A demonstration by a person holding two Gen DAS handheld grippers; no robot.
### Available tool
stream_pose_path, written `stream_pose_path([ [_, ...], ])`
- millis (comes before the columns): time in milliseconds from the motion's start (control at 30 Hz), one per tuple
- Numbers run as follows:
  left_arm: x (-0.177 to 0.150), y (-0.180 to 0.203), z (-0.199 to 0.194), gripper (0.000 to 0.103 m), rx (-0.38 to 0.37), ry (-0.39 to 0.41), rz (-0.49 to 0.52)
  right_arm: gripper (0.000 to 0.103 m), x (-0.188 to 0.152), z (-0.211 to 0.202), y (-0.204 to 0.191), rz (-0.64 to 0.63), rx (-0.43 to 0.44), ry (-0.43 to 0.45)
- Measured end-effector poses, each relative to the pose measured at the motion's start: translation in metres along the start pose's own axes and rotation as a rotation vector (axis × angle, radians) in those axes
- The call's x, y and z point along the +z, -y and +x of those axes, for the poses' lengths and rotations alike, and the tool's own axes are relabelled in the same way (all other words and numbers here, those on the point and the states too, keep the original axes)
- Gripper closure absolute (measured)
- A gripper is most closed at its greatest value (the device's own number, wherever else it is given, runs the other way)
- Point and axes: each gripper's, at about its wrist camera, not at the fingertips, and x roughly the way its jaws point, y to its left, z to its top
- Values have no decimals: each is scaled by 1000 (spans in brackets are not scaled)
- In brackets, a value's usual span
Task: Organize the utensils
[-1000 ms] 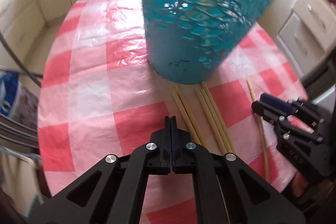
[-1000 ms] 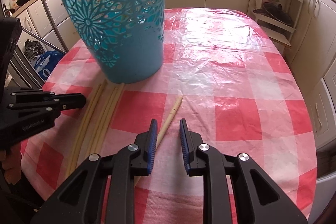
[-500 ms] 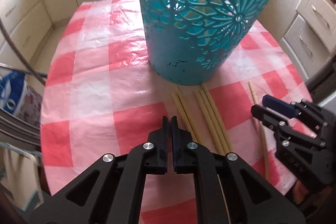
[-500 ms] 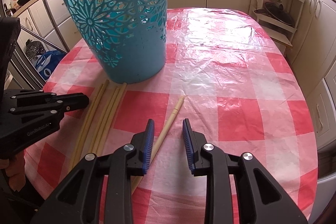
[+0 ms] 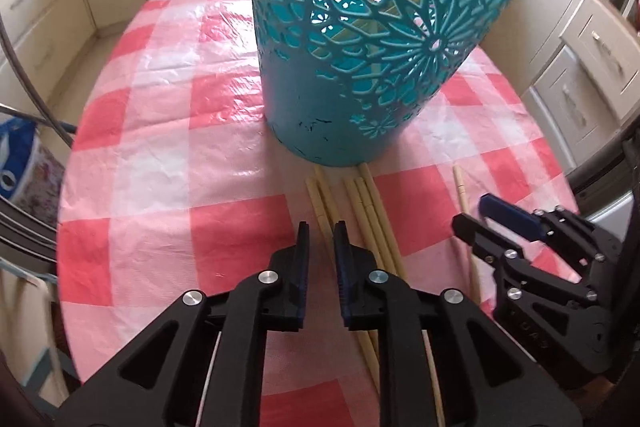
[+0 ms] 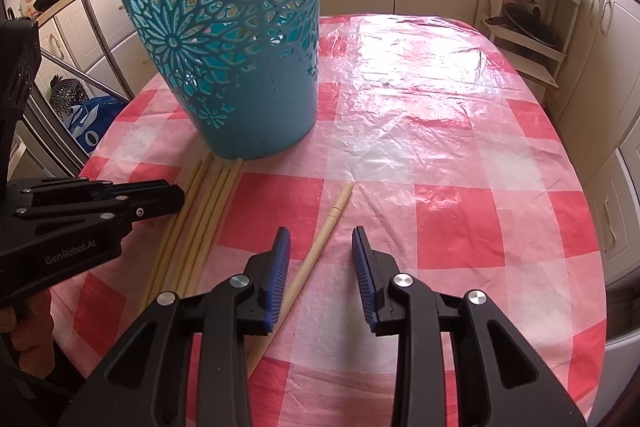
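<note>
One teal basket [image 6: 240, 59], six loose chopsticks [image 5: 372, 223] (more stand inside), two grippers.

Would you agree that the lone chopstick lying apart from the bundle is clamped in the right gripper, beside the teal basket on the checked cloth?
Not quite: the right gripper is open. The lone chopstick lies between its fingers untouched, as the right wrist view shows. The rest holds.

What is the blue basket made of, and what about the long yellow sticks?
The blue basket looks like moulded plastic: smooth, slightly shiny, with neat flower-shaped cut-outs. The sticks look like pale bamboo or wood chopsticks, matte and plain; which of the two is hard to tell.
</note>
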Motion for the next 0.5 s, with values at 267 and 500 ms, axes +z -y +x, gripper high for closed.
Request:
stream_pose_path([
  [267, 1, 8, 5, 91, 41, 2, 23, 69, 1, 0, -1, -1, -4, 0],
  [500, 12, -4, -2, 99, -41, 2, 48, 76, 1, 1, -3, -30, -17, 3],
])
